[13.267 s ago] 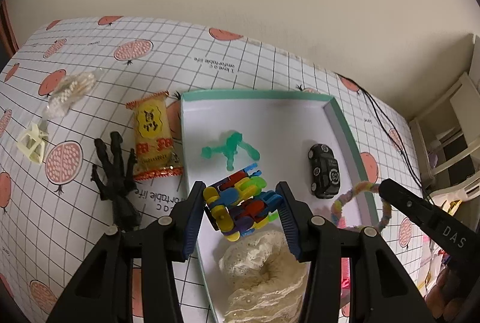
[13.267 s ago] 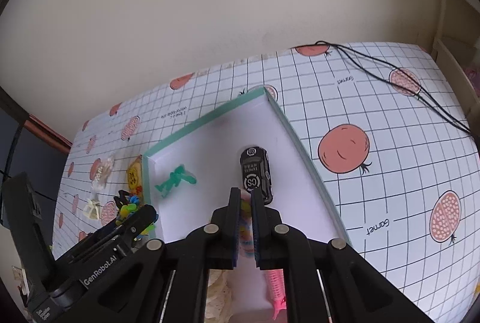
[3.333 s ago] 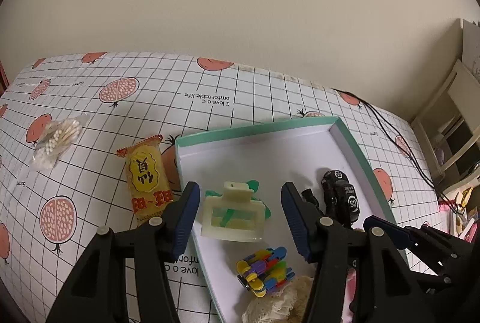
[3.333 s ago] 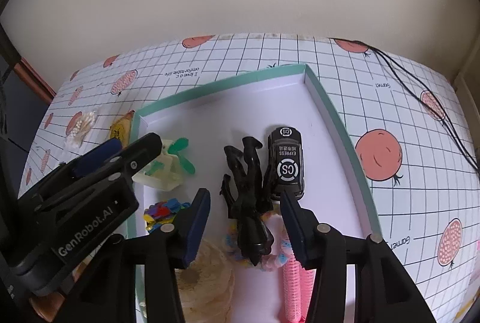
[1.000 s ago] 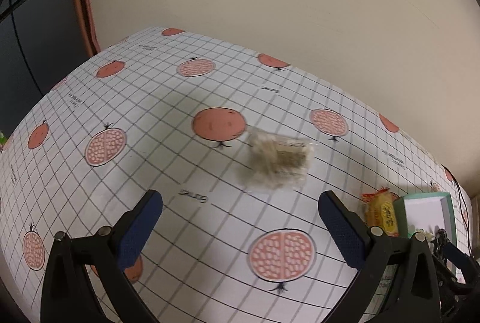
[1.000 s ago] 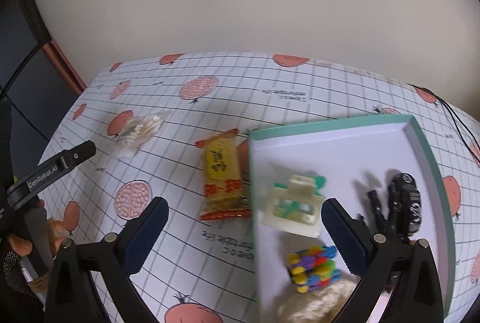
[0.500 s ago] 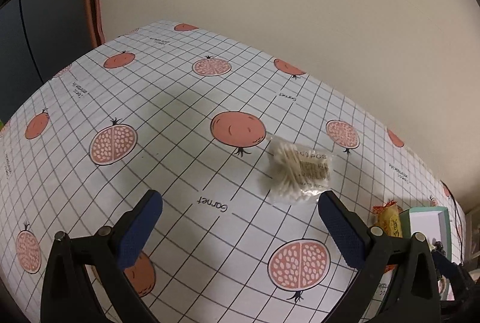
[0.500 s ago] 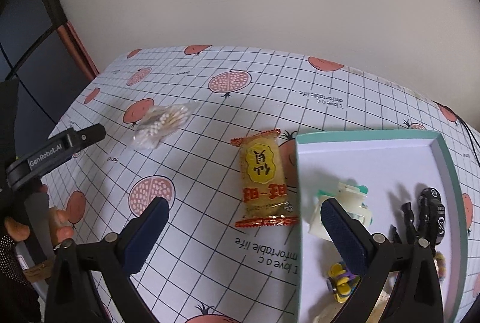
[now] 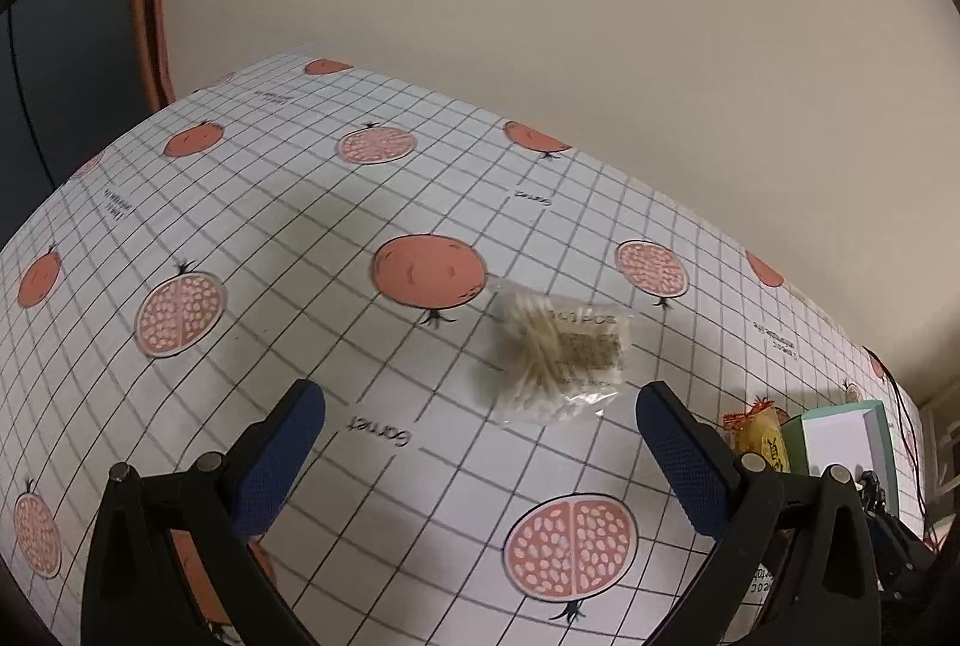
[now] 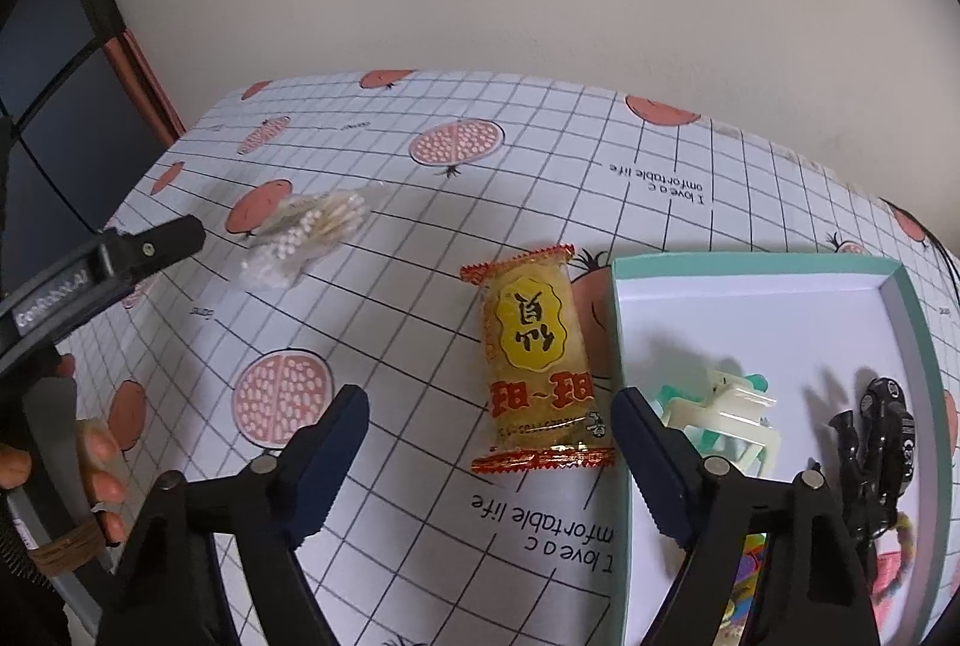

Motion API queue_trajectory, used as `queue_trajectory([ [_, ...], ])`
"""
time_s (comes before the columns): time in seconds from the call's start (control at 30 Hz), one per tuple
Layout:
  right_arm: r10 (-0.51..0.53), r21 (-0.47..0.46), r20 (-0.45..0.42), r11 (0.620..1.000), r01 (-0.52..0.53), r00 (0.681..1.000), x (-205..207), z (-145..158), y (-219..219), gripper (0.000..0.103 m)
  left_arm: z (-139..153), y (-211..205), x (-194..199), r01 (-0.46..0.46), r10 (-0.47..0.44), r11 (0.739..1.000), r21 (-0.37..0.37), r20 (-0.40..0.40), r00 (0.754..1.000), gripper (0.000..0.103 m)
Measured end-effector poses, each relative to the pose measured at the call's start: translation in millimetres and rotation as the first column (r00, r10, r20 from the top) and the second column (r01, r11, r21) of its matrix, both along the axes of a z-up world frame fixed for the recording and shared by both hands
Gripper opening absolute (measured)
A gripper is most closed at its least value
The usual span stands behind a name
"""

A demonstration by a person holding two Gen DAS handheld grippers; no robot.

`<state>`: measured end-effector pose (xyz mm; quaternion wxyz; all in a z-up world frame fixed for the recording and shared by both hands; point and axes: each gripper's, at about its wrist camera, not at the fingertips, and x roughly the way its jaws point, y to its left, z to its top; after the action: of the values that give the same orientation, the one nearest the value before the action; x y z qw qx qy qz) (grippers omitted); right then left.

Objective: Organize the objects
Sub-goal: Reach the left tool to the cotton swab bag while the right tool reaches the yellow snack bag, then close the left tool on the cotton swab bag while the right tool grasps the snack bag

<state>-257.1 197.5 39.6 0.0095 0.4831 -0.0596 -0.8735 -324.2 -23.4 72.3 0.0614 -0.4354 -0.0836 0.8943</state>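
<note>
A clear bag of cotton swabs (image 9: 561, 352) lies on the pomegranate-print tablecloth, just ahead of my left gripper (image 9: 480, 451), which is open and empty. The same bag of cotton swabs (image 10: 306, 235) shows in the right wrist view, with the left gripper (image 10: 108, 274) beside it. My right gripper (image 10: 489, 460) is open wide above a yellow snack packet (image 10: 537, 358) lying next to the teal-rimmed white box (image 10: 744, 265). Inside the box are a cream hair claw (image 10: 729, 421), a black toy hand (image 10: 852, 472) and a black toy car (image 10: 894, 430).
A person's hand (image 10: 90, 466) grips the left tool at the table's left edge. The yellow snack packet (image 9: 759, 439) and the box (image 9: 846, 433) sit far right in the left wrist view. A dark window frame (image 9: 72, 21) stands at left, a beige wall behind.
Both grippers have moved left, away from the box. The cotton swab bag now lies closer to the left gripper, and the snack packet is now between the right fingers' line of sight.
</note>
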Motion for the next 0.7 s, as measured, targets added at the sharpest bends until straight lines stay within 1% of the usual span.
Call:
queue_trajectory([
  [0.07,0.0,0.0,0.006,1.0,0.0,1.0,-2,-3,0,0.082,0,4,-1,0.012,-0.012,1.0,0.002,-0.011,1.0,0.103],
  [0.2,-0.003,0.005,0.011,1.0,0.003,1.0,-7,-8,-1,0.082,-6,14,-8,0.047,-0.047,0.999,0.006,0.008,0.999,0.103],
  [0.33,-0.012,0.011,0.012,1.0,0.012,1.0,-12,-12,-1,0.08,-12,31,-15,0.089,-0.089,0.995,-0.045,0.013,0.996,0.103],
  [0.4,-0.015,0.028,0.008,0.999,0.015,1.0,-15,-13,-3,0.079,-16,37,-20,0.098,-0.097,0.993,-0.062,0.018,0.995,0.103],
  [0.5,-0.019,0.036,0.002,0.999,0.019,1.0,-18,-13,-3,0.079,-22,45,-27,0.121,-0.119,0.991,-0.059,0.039,0.992,0.103],
  [0.57,-0.021,0.046,0.0,0.999,0.021,1.0,-20,-13,-3,0.077,-26,48,-31,0.114,-0.111,0.991,-0.074,0.054,0.992,0.103],
  [0.7,-0.018,0.063,-0.001,0.998,0.018,1.0,-25,-15,-7,0.077,-32,50,-39,0.103,-0.1,0.994,-0.046,0.063,0.993,0.102],
])
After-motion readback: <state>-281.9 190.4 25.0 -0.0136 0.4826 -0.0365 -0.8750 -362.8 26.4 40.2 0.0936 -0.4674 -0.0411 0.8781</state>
